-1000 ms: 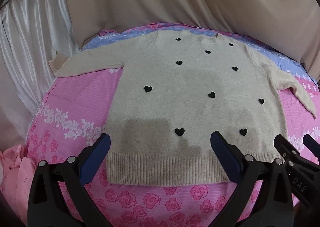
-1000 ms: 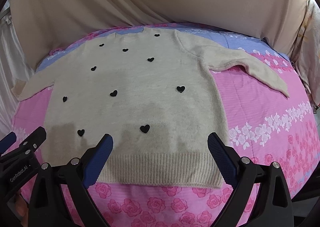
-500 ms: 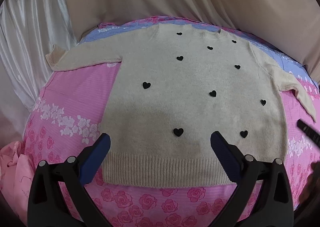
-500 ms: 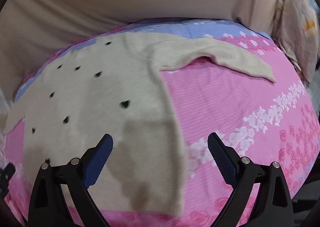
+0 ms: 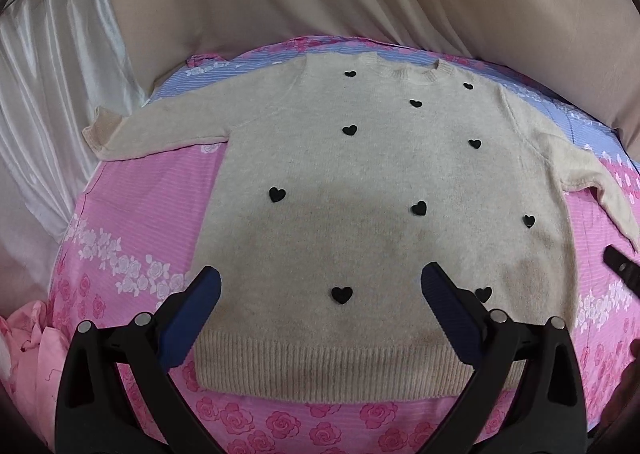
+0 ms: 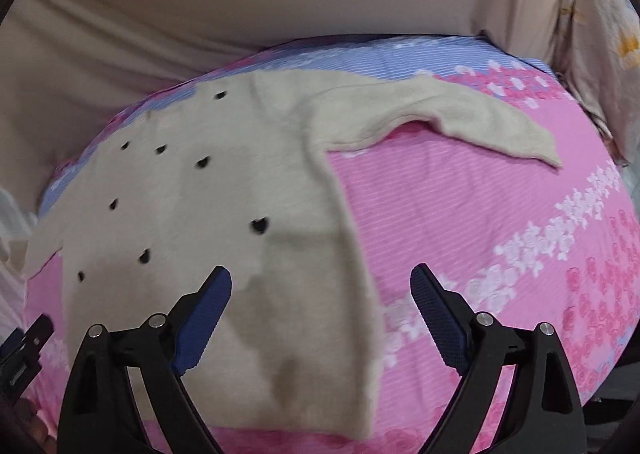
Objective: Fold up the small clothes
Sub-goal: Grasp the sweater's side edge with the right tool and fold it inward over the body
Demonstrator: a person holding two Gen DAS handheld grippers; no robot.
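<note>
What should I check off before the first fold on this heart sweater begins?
1. Sweater lies flat, front up: ok.
2. Both sleeves spread out: ok; left sleeve, right sleeve.
3. Left gripper open and empty: ok.
4. Right gripper open and empty: ok.
5. Hem unbunched: ok in the left wrist view.
6. Right gripper lined up on a grasp point: cannot tell; the view is blurred.

left tongs and right tongs both gape wide, blue fingers apart, holding nothing.
</note>
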